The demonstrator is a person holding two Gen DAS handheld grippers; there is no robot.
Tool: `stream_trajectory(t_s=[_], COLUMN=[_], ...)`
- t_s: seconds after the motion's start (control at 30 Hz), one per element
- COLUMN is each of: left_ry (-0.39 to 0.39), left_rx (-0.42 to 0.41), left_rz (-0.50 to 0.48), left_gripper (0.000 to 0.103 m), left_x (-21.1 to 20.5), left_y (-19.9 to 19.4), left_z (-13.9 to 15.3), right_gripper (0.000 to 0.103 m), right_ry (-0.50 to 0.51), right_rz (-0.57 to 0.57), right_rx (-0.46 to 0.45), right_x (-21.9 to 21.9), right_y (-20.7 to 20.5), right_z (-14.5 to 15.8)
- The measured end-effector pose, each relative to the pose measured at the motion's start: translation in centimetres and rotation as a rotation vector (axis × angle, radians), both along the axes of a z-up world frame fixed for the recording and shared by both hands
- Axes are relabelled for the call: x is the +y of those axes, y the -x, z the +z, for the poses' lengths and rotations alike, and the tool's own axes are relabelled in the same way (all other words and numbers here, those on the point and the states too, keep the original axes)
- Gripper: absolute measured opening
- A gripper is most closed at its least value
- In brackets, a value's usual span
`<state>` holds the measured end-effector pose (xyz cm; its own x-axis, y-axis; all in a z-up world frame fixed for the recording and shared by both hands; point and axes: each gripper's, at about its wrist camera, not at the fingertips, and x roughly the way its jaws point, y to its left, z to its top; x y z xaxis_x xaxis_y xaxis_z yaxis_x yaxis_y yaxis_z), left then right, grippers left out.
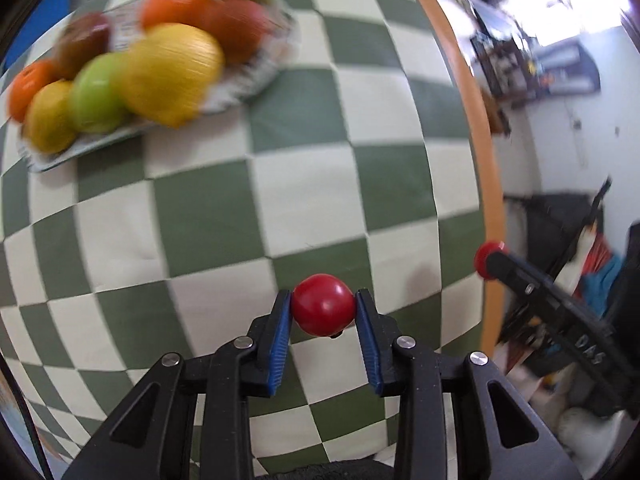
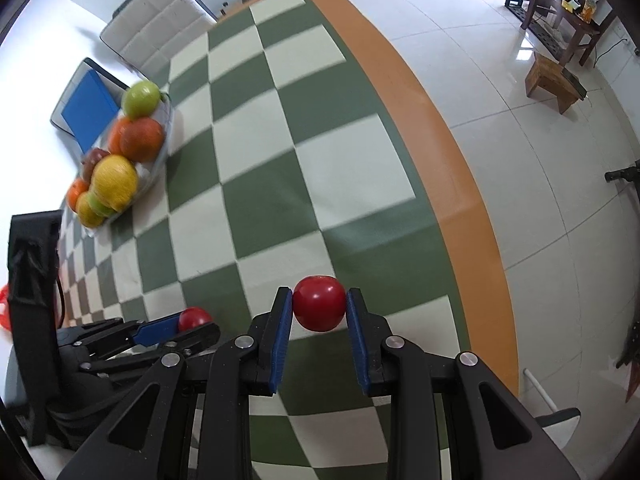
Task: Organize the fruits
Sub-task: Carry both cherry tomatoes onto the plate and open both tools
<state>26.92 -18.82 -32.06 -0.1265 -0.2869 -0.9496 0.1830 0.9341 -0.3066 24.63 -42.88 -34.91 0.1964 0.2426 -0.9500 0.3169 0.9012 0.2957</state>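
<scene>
Left gripper (image 1: 323,312) and right gripper (image 2: 319,307), both angled steeply down above the checkered cloth (image 2: 312,160), each pinch a small red fruit (image 1: 323,310), with the heaped fruit tray (image 2: 162,152) far left.

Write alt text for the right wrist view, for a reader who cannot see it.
The right gripper is shut on a small red fruit above a green-and-cream checkered tablecloth. At lower left the left gripper holds a second red fruit, and farther off a tray carries yellow, orange and green fruit.
</scene>
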Motion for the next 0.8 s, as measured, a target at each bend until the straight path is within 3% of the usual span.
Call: stream_trajectory(t_s=[0.2,0.33,0.5,0.63,0.8], left_ry=[0.086,0.103,0.088,0.079,0.063], left_rx=[0.008,-0.023,-0.023,-0.050,-0.089], left_rz=[0.147,0.155,0.139,0.165,0.243], left_gripper=[0.029,0.029,0.029,0.029,0.029], left_x=[4.0,3.9,3.0,4.3,9.5], left_y=[-4.2,-9.1,-14.3,-15.5,-14.8], left_z=[3.7,5.7,6.2,6.4,6.9], right_gripper=[0.030,0.030,0.030,0.030,0.030], right_ry=[-0.095,-0.199,-0.306,-0.365,-0.370], right_rz=[-0.005,-0.001,0.009,0.016,0.024], right_rx=[-0.050,-0.086,-0.124,-0.132,-0.107], right_x=[0.9,3.1,6.5,9.1,10.6], right_y=[-1.7,-4.3,-8.8,-12.8,-15.6], right_z=[1.7,2.2,1.7,0.5,-0.8])
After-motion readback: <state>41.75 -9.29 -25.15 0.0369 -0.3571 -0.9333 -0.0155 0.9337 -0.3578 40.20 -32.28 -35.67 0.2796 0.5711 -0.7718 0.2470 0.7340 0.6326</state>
